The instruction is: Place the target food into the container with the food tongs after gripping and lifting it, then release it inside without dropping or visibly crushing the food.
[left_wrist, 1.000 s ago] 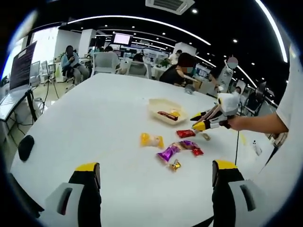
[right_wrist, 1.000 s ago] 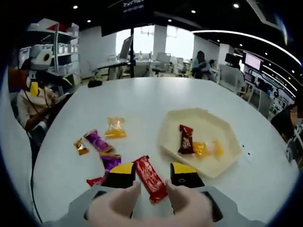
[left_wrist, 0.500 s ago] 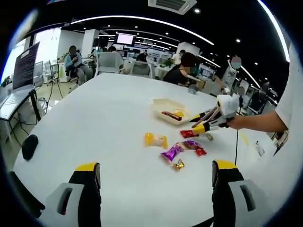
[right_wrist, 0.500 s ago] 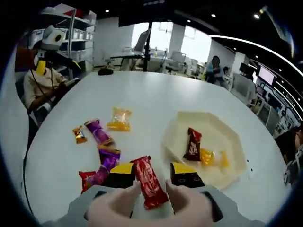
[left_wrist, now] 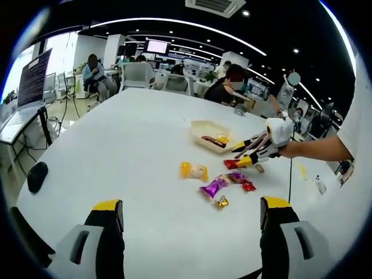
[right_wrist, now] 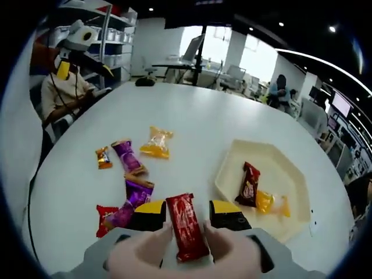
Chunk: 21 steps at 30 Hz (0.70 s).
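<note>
A red candy bar (right_wrist: 186,225) sits clamped between the jaws of my right gripper (right_wrist: 187,213), just above the white table. The cream hexagonal tray (right_wrist: 289,165) lies ahead to the right, holding a dark red bar (right_wrist: 250,185) and a yellow candy (right_wrist: 271,203). In the left gripper view, the right gripper (left_wrist: 246,156) reaches in from the right with the red candy bar (left_wrist: 231,164) at its tips, next to the tray (left_wrist: 203,125). My left gripper (left_wrist: 192,205) hangs open and empty over the near table.
Loose sweets lie left of the tray: a yellow packet (right_wrist: 156,142), two purple wrappers (right_wrist: 128,157), a small gold candy (right_wrist: 103,157) and a red packet (right_wrist: 105,214). A black mouse (left_wrist: 35,176) rests near the table's left edge. People sit at desks behind.
The red bar has stayed fixed between the right jaws while the right gripper view shifted and the tray slid to the right in it. The left gripper stays open.
</note>
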Each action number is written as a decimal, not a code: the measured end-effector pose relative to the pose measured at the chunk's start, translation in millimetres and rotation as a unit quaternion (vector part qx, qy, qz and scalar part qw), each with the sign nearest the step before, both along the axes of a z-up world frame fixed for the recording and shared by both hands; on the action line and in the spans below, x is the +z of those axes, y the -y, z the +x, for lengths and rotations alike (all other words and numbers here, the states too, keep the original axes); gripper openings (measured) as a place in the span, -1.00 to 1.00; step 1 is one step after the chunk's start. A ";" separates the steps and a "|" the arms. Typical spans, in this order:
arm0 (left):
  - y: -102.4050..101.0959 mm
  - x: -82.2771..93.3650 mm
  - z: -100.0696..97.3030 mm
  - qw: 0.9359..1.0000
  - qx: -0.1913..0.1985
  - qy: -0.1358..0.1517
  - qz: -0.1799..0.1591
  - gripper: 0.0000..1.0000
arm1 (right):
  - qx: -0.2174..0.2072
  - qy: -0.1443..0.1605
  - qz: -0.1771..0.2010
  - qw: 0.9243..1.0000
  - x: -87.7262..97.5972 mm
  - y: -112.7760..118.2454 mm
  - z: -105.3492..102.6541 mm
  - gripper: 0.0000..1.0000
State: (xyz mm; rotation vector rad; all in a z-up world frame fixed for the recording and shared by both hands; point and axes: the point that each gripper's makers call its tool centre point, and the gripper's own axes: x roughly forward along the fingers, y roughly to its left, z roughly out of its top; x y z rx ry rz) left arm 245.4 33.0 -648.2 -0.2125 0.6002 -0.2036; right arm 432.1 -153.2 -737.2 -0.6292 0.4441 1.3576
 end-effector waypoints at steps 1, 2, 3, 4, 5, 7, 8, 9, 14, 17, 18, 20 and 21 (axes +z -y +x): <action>-0.2 -0.1 0.6 1.000 0.001 0.000 0.000 0.96 | -0.004 -0.002 -0.002 1.000 -1.7 1.0 -0.2 -0.43; -0.2 0.0 1.0 1.000 0.001 0.000 0.000 0.96 | -0.007 -0.004 -0.005 1.000 -3.2 2.0 -0.2 -0.43; 0.0 0.2 1.6 1.000 0.001 0.000 -0.001 0.96 | -0.014 -0.006 -0.007 1.000 -4.4 3.7 -0.2 -0.43; 0.2 0.3 2.4 1.000 0.000 -0.001 0.000 0.96 | -0.035 -0.018 0.004 0.999 -1.1 3.8 0.9 -0.43; 0.3 0.3 2.7 1.000 0.000 -0.001 0.001 0.96 | -0.038 -0.018 -0.003 0.999 -1.9 6.1 1.6 -0.43; 0.9 0.5 4.1 1.000 -0.002 0.000 0.001 0.96 | -0.047 -0.015 -0.003 0.999 -1.0 8.1 2.8 -0.43; 2.3 1.1 5.6 1.000 -0.004 0.000 0.000 0.96 | -0.076 -0.024 0.002 0.997 -3.0 10.3 3.7 -0.44; 3.2 1.4 6.6 1.000 -0.005 0.001 0.000 0.96 | -0.087 -0.025 0.005 0.996 -2.5 11.1 4.5 -0.44; 9.2 2.7 11.7 1.000 -0.016 0.002 0.001 0.96 | -0.109 -0.030 0.003 0.994 -0.8 16.1 -2.6 -0.44; 11.2 3.1 12.9 1.000 -0.021 0.002 0.000 0.96 | -0.119 -0.040 0.003 0.992 -1.6 19.3 -8.3 -0.44; 12.3 3.6 13.1 1.000 -0.024 0.003 0.000 0.96 | -0.127 -0.045 0.004 0.991 -2.2 21.4 -10.3 -0.43; 12.9 3.6 12.9 1.000 -0.027 0.002 0.001 0.95 | -0.136 -0.056 0.004 0.989 -3.1 23.1 -13.3 -0.43; 12.9 3.6 12.8 1.000 -0.027 0.002 0.002 0.95 | -0.141 -0.059 0.005 0.988 -3.1 23.7 -13.8 -0.43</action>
